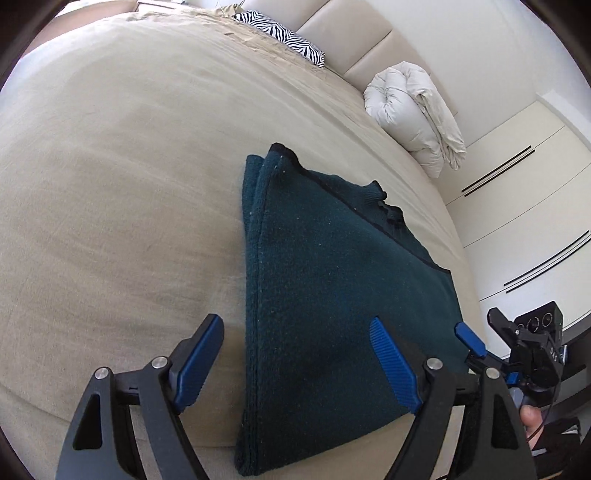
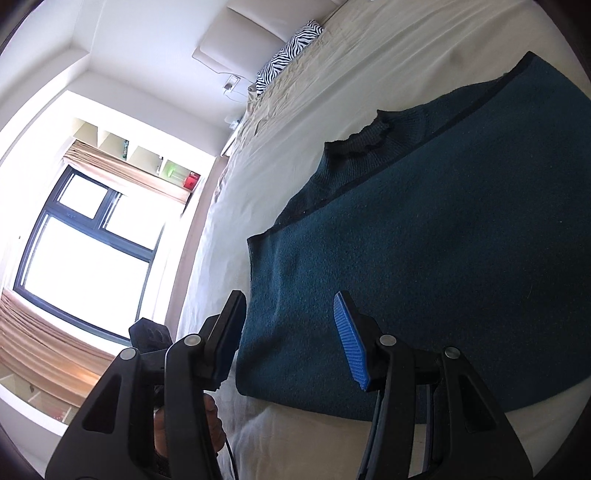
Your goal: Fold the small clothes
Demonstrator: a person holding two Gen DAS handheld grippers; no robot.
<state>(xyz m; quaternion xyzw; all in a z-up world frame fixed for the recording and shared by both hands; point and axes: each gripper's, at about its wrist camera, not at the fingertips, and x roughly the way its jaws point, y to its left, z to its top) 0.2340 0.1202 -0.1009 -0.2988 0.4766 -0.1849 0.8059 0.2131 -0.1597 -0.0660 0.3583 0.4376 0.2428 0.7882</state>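
Observation:
A dark teal knit sweater lies folded flat on the beige bed sheet, its ribbed collar toward the far right. It also shows in the right wrist view. My left gripper is open and empty, hovering over the sweater's near left edge. My right gripper is open and empty, over the sweater's near corner by the bed's edge. The right gripper also shows at the lower right of the left wrist view.
A zebra-print pillow and a rolled pale duvet lie near the padded headboard. White wardrobe doors stand beside the bed. A bright window with curtains lies past the bed's edge.

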